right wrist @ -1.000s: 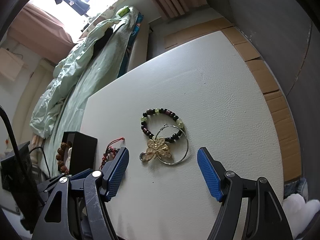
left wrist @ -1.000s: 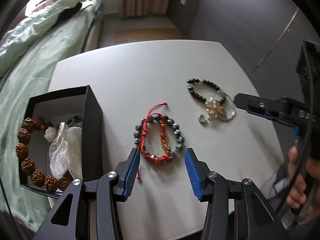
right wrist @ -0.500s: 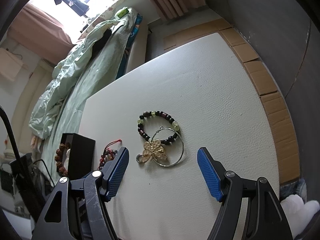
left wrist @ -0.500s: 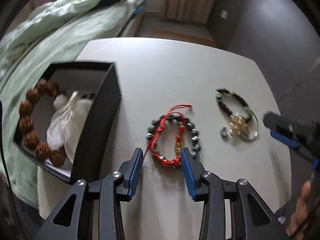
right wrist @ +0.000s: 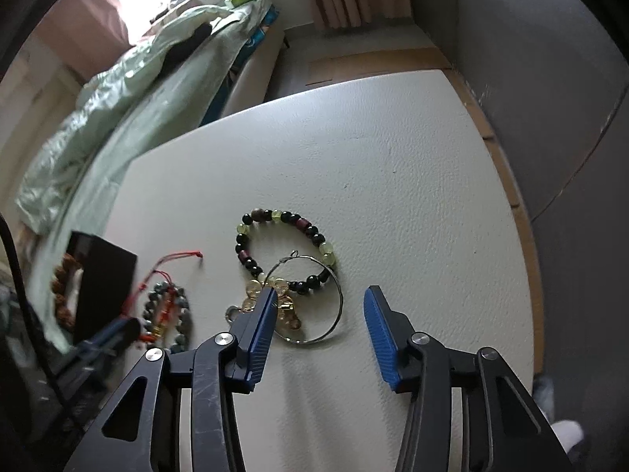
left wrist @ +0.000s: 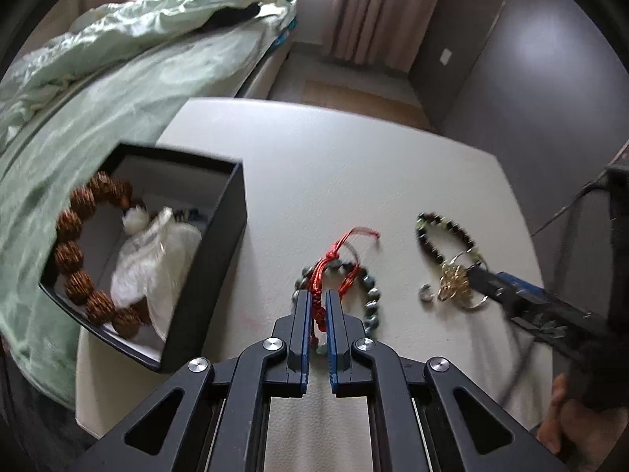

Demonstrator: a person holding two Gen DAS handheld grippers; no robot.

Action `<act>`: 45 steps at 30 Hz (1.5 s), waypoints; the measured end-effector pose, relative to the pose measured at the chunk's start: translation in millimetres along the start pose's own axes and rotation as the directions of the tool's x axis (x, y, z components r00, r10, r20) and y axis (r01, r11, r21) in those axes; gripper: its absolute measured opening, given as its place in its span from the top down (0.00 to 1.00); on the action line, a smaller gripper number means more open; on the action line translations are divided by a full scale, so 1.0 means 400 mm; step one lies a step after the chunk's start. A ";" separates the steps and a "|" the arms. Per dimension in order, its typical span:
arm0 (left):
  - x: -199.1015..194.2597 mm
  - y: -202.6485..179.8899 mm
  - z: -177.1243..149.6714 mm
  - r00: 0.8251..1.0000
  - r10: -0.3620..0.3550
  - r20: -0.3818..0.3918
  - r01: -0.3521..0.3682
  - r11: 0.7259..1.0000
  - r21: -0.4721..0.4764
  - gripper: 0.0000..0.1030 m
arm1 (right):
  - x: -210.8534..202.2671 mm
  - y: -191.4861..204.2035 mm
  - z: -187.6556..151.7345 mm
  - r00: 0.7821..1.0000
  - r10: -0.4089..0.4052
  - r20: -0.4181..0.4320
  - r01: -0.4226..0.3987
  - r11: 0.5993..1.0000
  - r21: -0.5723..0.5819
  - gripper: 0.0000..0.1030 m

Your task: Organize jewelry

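My left gripper [left wrist: 318,306] is shut on the red cord bracelet [left wrist: 328,261], which lies tangled with a grey bead bracelet [left wrist: 371,299] on the white table. Both also show in the right wrist view [right wrist: 167,308]. My right gripper [right wrist: 320,314] is open, low over a gold butterfly brooch [right wrist: 281,303] and a silver hoop [right wrist: 332,303], just in front of a dark and green bead bracelet [right wrist: 283,244]. A black box [left wrist: 212,251] at the left holds a brown seed bracelet [left wrist: 72,251] and a white pouch [left wrist: 157,259].
A bed with green bedding [left wrist: 118,59] stands along the table's left side. A small silver ring [left wrist: 425,295] lies beside the brooch. The table's far half [right wrist: 354,137] is bare white. A grey wall and curtains lie beyond.
My left gripper moved forward and closed on the red cord bracelet. My right gripper moved down and closer over the brooch and hoop, still open.
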State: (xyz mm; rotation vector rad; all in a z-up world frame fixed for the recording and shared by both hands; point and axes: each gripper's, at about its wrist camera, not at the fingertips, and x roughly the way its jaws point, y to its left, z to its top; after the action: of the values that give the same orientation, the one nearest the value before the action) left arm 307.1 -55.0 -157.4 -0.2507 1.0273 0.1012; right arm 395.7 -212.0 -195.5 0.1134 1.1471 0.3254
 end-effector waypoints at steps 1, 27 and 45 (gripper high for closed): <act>-0.010 -0.002 0.005 1.000 -0.008 0.007 0.008 1.000 0.008 0.93 | -0.002 0.001 -0.002 1.000 -0.020 0.002 0.020 1.000 -0.013 0.64; -0.227 0.089 0.127 0.983 -0.122 0.135 0.115 0.992 0.060 0.93 | -0.169 0.100 -0.001 0.940 0.282 0.192 -0.281 0.959 -0.029 0.96; -0.229 0.270 0.136 0.987 -0.037 0.154 0.045 0.998 -0.047 0.35 | -0.135 0.334 0.012 0.888 0.432 0.160 -0.414 0.900 -0.134 0.97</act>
State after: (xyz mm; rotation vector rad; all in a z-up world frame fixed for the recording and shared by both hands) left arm 283.4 66.3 -69.3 -0.3056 0.8675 0.1075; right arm 353.8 -102.1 -112.4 0.3065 0.9103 0.7440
